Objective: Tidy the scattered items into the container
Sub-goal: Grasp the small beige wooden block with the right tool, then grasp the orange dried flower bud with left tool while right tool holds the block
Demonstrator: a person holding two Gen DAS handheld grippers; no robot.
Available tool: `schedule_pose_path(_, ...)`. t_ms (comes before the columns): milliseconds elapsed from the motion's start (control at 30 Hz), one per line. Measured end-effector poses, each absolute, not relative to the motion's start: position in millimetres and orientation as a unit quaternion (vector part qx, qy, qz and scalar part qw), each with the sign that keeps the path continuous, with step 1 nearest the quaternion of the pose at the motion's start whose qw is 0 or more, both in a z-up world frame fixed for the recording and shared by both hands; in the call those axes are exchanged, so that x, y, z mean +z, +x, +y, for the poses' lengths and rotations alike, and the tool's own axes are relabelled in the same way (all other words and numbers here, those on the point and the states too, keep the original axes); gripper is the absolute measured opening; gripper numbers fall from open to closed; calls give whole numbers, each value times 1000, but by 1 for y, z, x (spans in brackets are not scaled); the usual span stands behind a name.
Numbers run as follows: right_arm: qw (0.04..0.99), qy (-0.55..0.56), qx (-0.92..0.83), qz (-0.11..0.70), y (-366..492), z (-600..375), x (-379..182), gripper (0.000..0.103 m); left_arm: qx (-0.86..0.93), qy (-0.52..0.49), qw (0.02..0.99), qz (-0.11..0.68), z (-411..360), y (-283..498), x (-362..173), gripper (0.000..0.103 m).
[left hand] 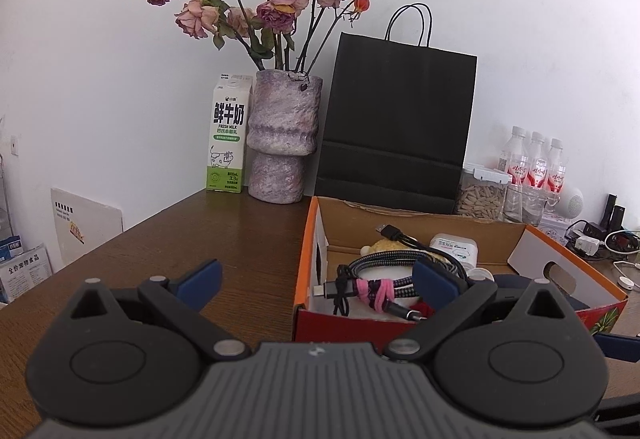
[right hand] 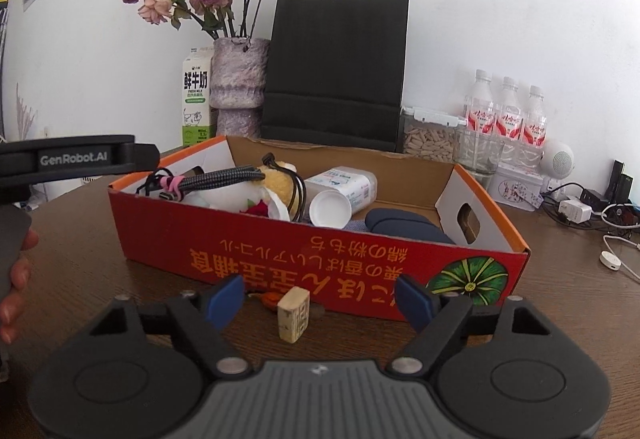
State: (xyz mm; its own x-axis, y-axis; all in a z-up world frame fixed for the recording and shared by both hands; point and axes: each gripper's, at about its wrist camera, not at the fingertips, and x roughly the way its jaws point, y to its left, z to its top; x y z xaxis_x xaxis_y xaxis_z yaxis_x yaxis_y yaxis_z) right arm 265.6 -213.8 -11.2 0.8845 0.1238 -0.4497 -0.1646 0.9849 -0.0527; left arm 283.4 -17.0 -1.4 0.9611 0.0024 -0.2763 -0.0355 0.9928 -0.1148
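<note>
A red and orange cardboard box [right hand: 192,235] stands open on the brown table. It holds a braided cable bundle with a pink tie [right hand: 216,177], a yellow plush [right hand: 280,179], a white bottle [right hand: 340,195] and a dark blue case [right hand: 404,225]. A small beige tile [right hand: 294,319] stands on the table before the box's front wall, with a small orange thing [right hand: 272,297] just behind it. My right gripper [right hand: 320,299] is open, its blue pads on either side of the tile without touching it. My left gripper [left hand: 318,279] is open over the box's left wall [left hand: 304,259], near the cable bundle [left hand: 380,287].
Behind the box stand a black paper bag [right hand: 336,71], a vase of dried roses [right hand: 238,83] and a milk carton [right hand: 196,99]. At the right are water bottles [right hand: 508,115], a seed jar [right hand: 428,137], a glass and chargers with cables [right hand: 576,211]. A person's hand [right hand: 16,271] shows at the left edge.
</note>
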Motion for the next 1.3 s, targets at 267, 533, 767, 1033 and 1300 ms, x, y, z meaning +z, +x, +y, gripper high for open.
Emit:
schedule_pose_path(267,955,-14,73,286,289,-213,-20,42,12,-62,987,148,-5,273,-2,103)
schedule_pose_path(533,955,-7,79,287,288,-214,-20,10,8,-68,986,152,-1,272,-2,103)
schedule_pose_path(767,958,-4,84,273,284,-221,-17,10,8,-57,985,160,-8,273,-5,103)
schedule_pose_path(1033,963,-2,82,257,278,-247,-9,10,-17,-32,985,168,-35,251,-11,103)
schedule_pose_path(1300,967,6,67,245,273,-284,-4,11,-77,32,971,224,-111,254,-21,103)
